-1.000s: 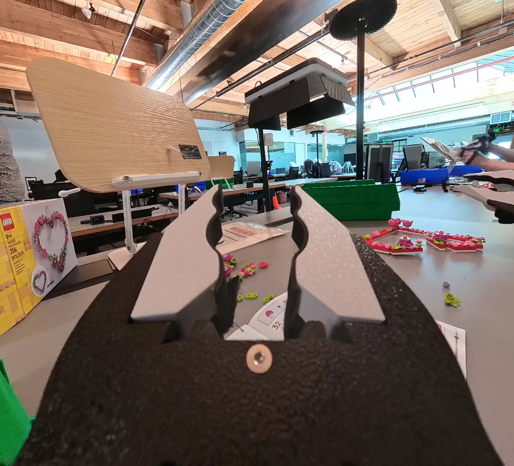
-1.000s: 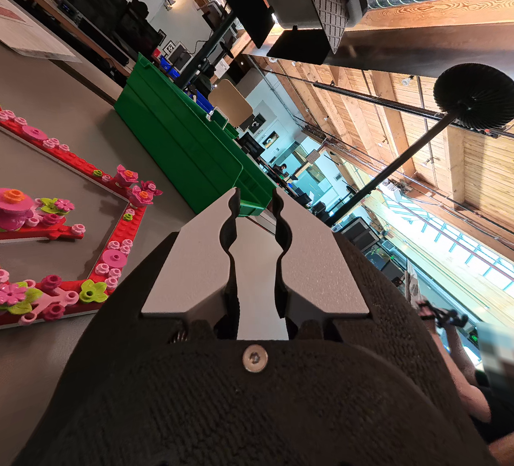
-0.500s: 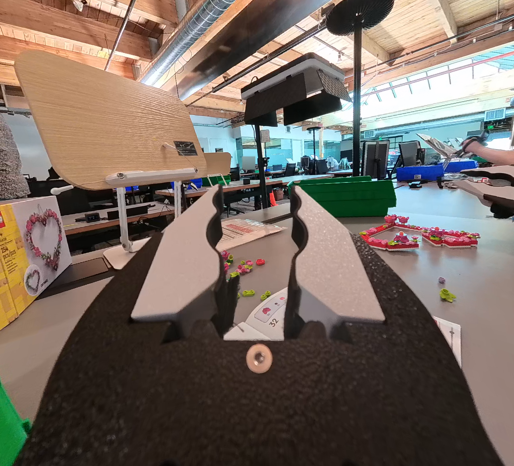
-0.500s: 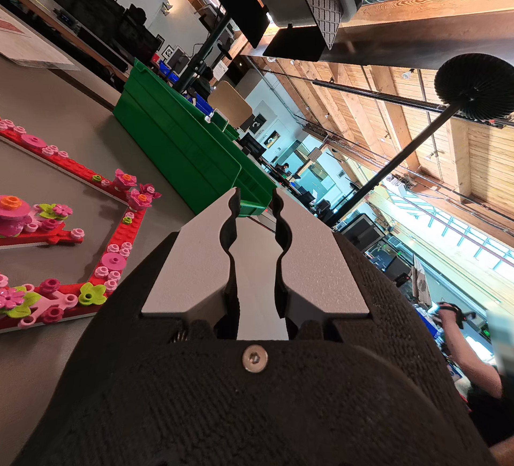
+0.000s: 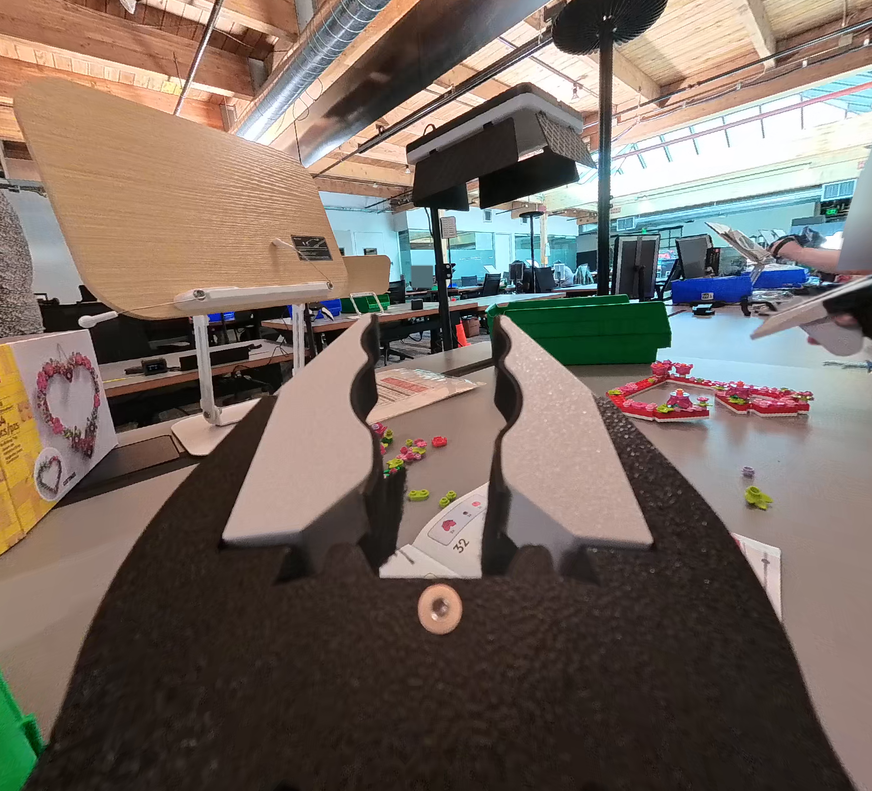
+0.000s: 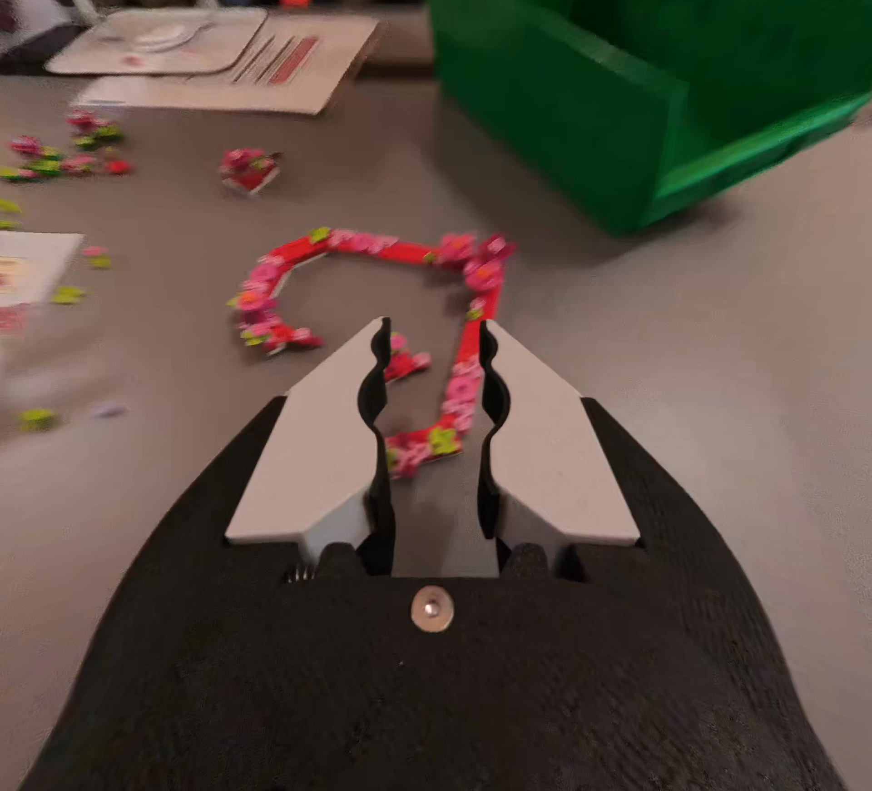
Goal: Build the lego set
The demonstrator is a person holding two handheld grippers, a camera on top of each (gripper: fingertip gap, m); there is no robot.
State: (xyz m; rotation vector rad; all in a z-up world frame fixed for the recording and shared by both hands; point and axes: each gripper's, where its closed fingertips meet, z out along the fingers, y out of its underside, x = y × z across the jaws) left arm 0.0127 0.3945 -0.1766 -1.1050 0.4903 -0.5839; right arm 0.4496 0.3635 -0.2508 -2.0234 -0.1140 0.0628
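Observation:
A red heart-shaped lego frame [image 6: 368, 244] with pink flowers lies flat on the grey table, also in the left wrist view [image 5: 708, 400]. My right gripper [image 6: 434, 324] is open and empty, and points down at the frame's near right side from above. This view is blurred. A small pink piece [image 6: 406, 362] lies inside the frame. My left gripper [image 5: 436, 329] is open and empty, low over the table. Loose pink and green pieces [image 5: 410, 452] lie beyond its fingers. An open instruction booklet [image 5: 453, 537] lies under it.
A green bin [image 6: 566, 107] stands behind the frame [image 5: 585, 334]. A wooden book stand [image 5: 179, 211] and the lego box [image 5: 47, 428] are at the left. A flat plastic bag [image 5: 424, 386] lies at the back. A small flower sub-assembly [image 6: 247, 171] and stray green pieces [image 5: 757, 497] lie about. Spacing between my two grippers at the tips: around 45 cm. My right gripper is the nearer one to the small pink piece [image 6: 406, 362]: about 6 cm, against 40 cm.
My right gripper has swung from pointing up at the ceiling down to the table over the heart frame. My left gripper has turned slightly to the right.

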